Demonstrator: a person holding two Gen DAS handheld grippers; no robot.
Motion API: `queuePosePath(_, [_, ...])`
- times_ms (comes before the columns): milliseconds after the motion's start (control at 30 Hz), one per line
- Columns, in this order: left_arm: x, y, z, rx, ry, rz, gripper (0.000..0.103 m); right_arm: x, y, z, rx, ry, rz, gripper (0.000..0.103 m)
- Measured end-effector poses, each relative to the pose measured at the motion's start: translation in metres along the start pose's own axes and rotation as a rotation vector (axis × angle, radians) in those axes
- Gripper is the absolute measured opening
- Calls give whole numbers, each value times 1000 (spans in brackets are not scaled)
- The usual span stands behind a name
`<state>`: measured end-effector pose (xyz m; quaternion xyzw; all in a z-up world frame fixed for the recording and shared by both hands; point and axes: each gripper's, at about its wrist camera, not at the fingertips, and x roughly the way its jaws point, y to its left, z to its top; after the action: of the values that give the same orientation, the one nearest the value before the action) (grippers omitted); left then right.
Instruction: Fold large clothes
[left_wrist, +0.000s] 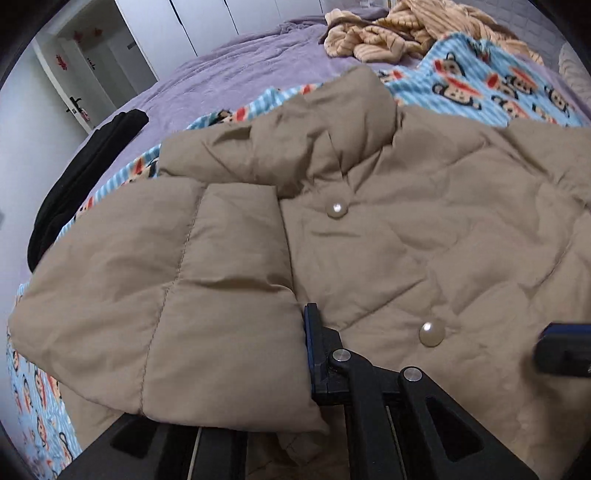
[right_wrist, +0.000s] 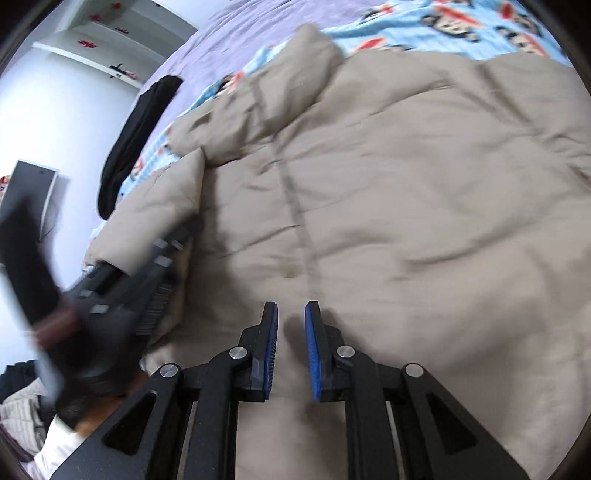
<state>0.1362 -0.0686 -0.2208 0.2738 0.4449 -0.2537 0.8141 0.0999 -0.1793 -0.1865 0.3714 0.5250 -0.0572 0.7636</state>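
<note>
A tan puffer jacket (left_wrist: 406, 229) with pearl snap buttons lies front-up on the bed. Its sleeve (left_wrist: 207, 295) is folded across the chest. My left gripper (left_wrist: 295, 354) is shut on the sleeve's cuff; only its right finger (left_wrist: 314, 347) shows, the other is under the fabric. In the right wrist view the jacket (right_wrist: 406, 184) fills the frame. My right gripper (right_wrist: 290, 350) hovers just above it, jaws a little apart and empty. The left gripper (right_wrist: 147, 280) shows blurred at the left there, holding the sleeve.
A blue monkey-print blanket (left_wrist: 498, 85) lies under the jacket on a purple bedsheet (left_wrist: 229, 70). A black garment (left_wrist: 85, 177) lies at the bed's left edge. A striped beige garment (left_wrist: 406, 33) is heaped at the far side. White wardrobe doors stand behind.
</note>
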Motion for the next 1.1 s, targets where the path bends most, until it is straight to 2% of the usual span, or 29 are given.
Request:
queuePosePath(33, [-4,-4,-2,7,-13,18,10,-5,-8,0,1,-1,-14,17])
queuePosePath(100, [-12,-3,-4,1,-10,-4,10,-13,-24,1,10,4,-27,17])
queuePosePath(133, [-15,0,-3,-9,-5,-25,16,-15,-30,1,14,6,-31,17])
queuePosePath(167, [-19,4,-3,-24,0,-53,32,-16,-35,3,17,9,-36,17])
queuePosePath(200, [-25,10,-4,-46,-2,-72,87,-15,-38,5,21,12,-37,17])
queuePosePath(233, [-31,14,-5,-69,-15,-62,101,-14,-40,8,25,15,-34,17])
queuePosePath(267, [-41,17,-7,-84,-56,-46,102,-12,-42,12,26,17,-29,17])
queuePosePath(400, [-59,29,-18,-73,-57,-28,102,-18,-55,11,-14,24,-19,17])
queuePosePath(500, [-76,62,-29,-162,-84,-32,102,-22,-37,11,-70,8,-21,18])
queuePosePath(533, [-81,80,-34,-218,-87,-28,102,-22,-26,14,-107,-4,-31,24])
queuePosePath(567, [-83,100,-37,-280,-82,-27,102,-23,-14,15,-153,-19,-42,33])
queuePosePath(600, [-83,119,-42,-338,-73,-31,102,-25,0,16,-205,-35,-53,63])
queuePosePath(633, [-81,142,-48,-411,-57,-45,102,-26,15,16,-261,-56,-62,85])
queuePosePath(733, [-58,211,-72,-648,6,-117,102,-25,66,12,-465,-108,-78,86])
queuePosePath(833, [-17,258,-95,-838,75,-279,102,-12,113,1,-658,-135,-139,86])
queuePosePath(933, [22,271,-101,-927,122,-435,100,9,151,-11,-809,-143,-196,86])
queuePosePath(967, [33,269,-98,-934,124,-467,96,16,161,-14,-841,-144,-215,86])
queuePosePath(1000, [38,267,-95,-924,122,-472,88,22,170,-15,-864,-145,-229,86])
queuePosePath(1100, [36,255,-78,-861,68,-446,34,44,190,-9,-878,-141,-261,86])
